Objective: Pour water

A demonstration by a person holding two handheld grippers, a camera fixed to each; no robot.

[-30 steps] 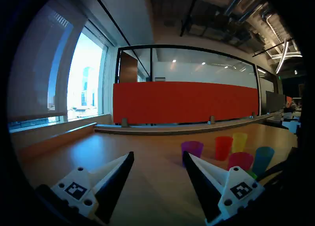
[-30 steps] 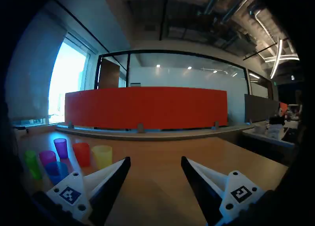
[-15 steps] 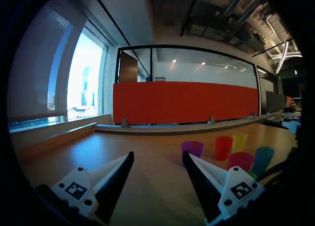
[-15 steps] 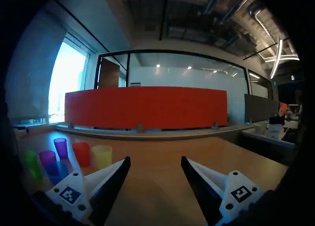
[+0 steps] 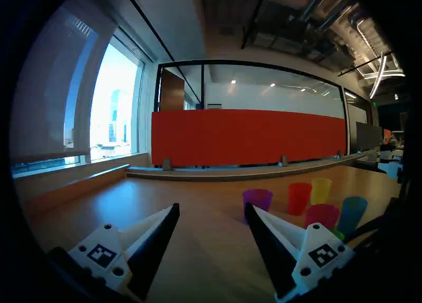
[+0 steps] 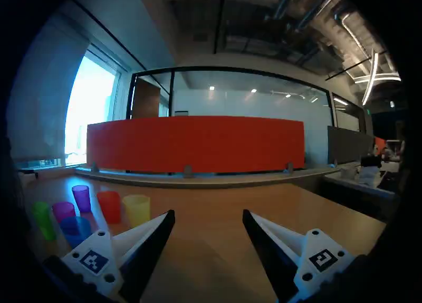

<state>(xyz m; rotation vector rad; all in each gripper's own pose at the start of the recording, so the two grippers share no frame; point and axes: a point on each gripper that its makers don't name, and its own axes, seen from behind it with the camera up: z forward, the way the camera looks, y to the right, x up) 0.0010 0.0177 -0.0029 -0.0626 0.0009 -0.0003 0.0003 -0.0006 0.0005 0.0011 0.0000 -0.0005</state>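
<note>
Several coloured plastic cups stand on the wooden table (image 5: 211,239). In the left gripper view a purple cup (image 5: 257,200), a red cup (image 5: 299,197), a yellow cup (image 5: 321,190), a magenta cup (image 5: 322,215) and a blue cup (image 5: 352,213) sit right of centre. My left gripper (image 5: 212,213) is open, low over the table, its right finger just in front of the purple cup. In the right gripper view the cluster is at the left: purple cup (image 6: 81,197), red cup (image 6: 110,206), yellow cup (image 6: 136,208), green cup (image 6: 42,219), blue cup (image 6: 76,229). My right gripper (image 6: 209,218) is open, to the right of them.
A long orange partition (image 5: 248,136) with a low ledge runs across the table's far side. Big windows (image 5: 113,118) line the left wall. A second desk with clutter (image 6: 364,179) stands at the far right. Bare wooden tabletop (image 6: 227,234) stretches ahead of the right gripper.
</note>
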